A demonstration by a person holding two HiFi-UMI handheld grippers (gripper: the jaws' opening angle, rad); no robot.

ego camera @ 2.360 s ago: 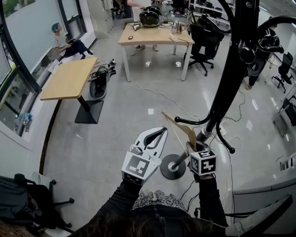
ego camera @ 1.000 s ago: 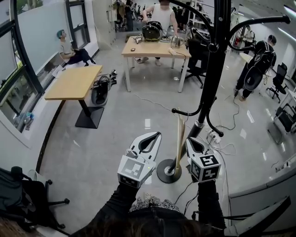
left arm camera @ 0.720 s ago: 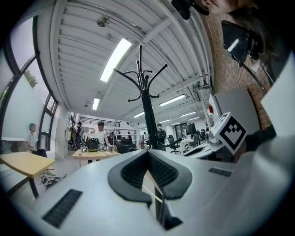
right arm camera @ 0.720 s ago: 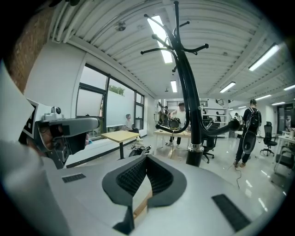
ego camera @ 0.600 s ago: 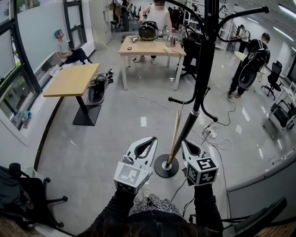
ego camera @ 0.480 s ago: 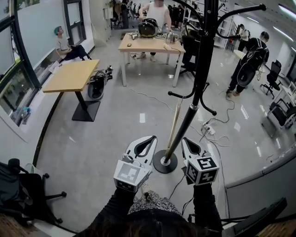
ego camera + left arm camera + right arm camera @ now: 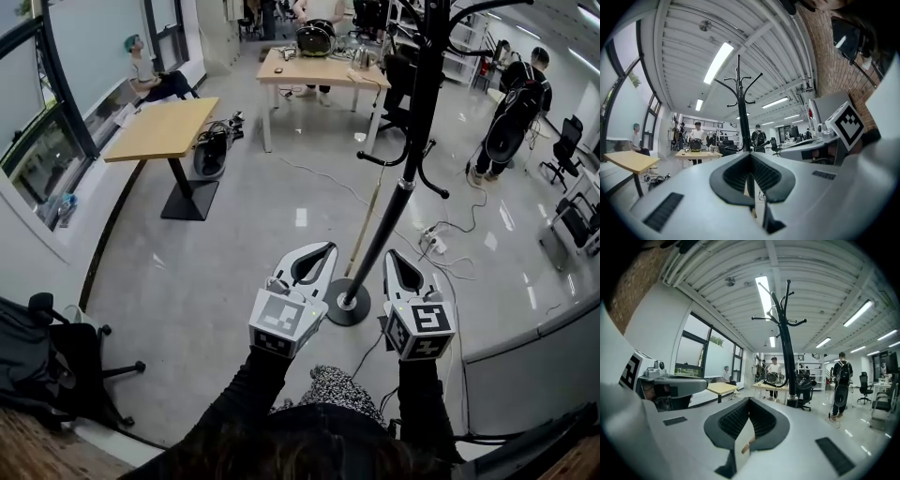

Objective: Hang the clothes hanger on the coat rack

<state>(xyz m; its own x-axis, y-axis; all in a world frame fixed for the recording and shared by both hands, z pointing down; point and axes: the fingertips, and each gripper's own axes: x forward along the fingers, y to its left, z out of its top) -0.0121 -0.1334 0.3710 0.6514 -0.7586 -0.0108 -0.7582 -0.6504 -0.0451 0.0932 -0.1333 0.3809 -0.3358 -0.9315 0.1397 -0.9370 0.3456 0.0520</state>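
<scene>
since the frame 2.4 s back the clothes hanger [image 7: 364, 225] has left the right gripper [image 7: 394, 255]. then it sat at that gripper, close against the coat rack [image 7: 416, 131]; now it hangs clear of both grippers.

item, hanger: seen edge-on in the head view as a thin wooden strip. its top is at the lower hook [image 7: 373, 161] on the rack's left side, and its length runs down just beside the rack's stem toward the round base [image 7: 347, 305]. whether its own hook sits fully over the rack hook cannot be made out.

item, right gripper: jaws drawn together with tips meeting, nothing clamped. its own view shows only a narrow slit between them, with pale floor [image 7: 234, 272] and a wood-coloured sliver beyond. it sits to the right of the stem, near the base.

item, left gripper [image 7: 325, 247]: jaws likewise together and empty, with the rack's stem visible through the slit in its own view. it sits to the left of the base.

both grippers are held low, apart from hanger and rack.

surroundings: a power strip [image 7: 433, 242] with cables lies on the floor behind the rack. a wooden worktop [image 7: 159, 127] stands well to the left.
</scene>
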